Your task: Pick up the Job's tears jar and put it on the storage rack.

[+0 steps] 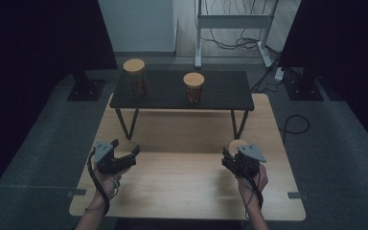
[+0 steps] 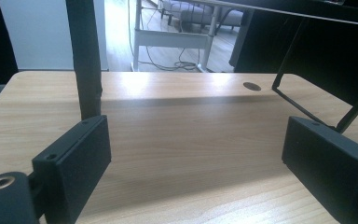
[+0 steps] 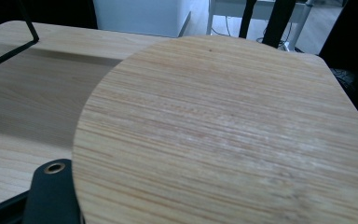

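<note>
The right gripper (image 1: 233, 155) is clamped on a round wooden lid (image 3: 223, 135), holding it flat just above the table (image 1: 182, 187), near its right edge. The left gripper (image 1: 124, 152) hovers near the table's left edge, jaws wide apart with nothing between them.
</note>
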